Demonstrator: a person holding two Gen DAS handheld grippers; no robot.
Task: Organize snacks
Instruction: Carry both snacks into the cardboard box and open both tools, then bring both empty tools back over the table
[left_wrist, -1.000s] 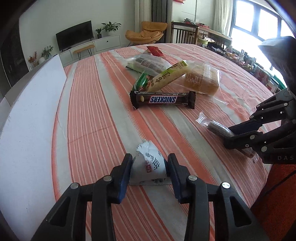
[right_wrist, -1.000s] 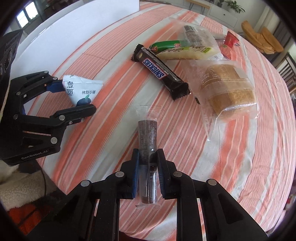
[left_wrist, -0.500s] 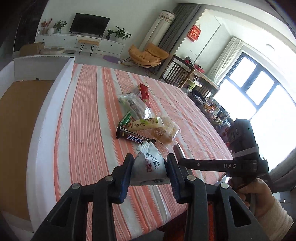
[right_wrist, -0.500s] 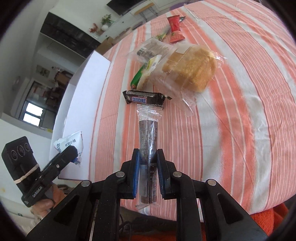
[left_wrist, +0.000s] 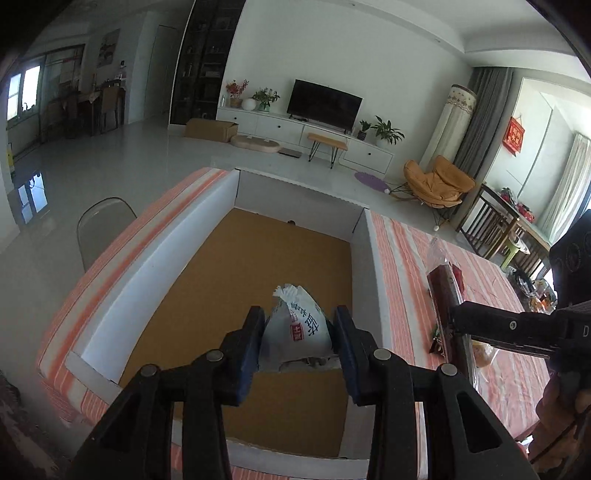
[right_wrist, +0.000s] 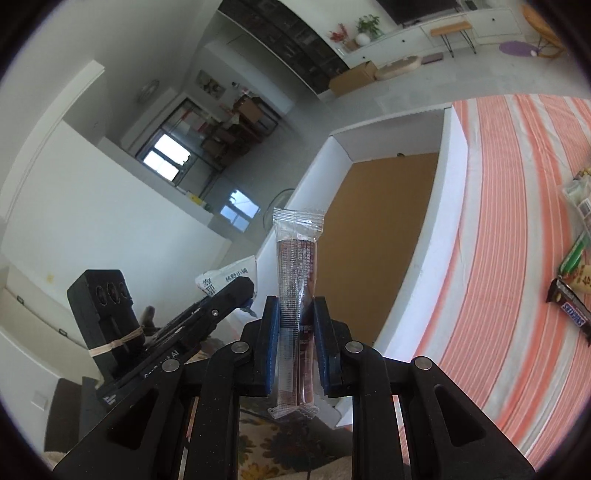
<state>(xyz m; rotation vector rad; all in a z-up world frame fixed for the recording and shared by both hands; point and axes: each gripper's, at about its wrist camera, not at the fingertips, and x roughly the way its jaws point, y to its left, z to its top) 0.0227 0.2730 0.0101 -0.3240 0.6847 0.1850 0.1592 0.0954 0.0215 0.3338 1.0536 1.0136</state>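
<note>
My left gripper (left_wrist: 298, 328) is shut on a white snack packet (left_wrist: 297, 326) with dark print and holds it above the brown floor of a white-walled box (left_wrist: 364, 266). My right gripper (right_wrist: 295, 317) is shut on a clear-wrapped dark brown bar (right_wrist: 298, 280) and holds it in the air beside the box (right_wrist: 448, 177). In the left wrist view that bar (left_wrist: 441, 291) shows to the right of the box wall. The left gripper and its packet (right_wrist: 225, 277) show at the left of the right wrist view.
The box stands on a table with an orange-and-white striped cloth (right_wrist: 517, 221). A Snickers bar (right_wrist: 570, 314) and other wrapped snacks (right_wrist: 576, 254) lie at the right edge of the right wrist view. A chair back (left_wrist: 103, 229) stands left of the table.
Both grippers have lifted off the table with their snacks and swung left. The left one now hangs over the box, the right one beside it.
</note>
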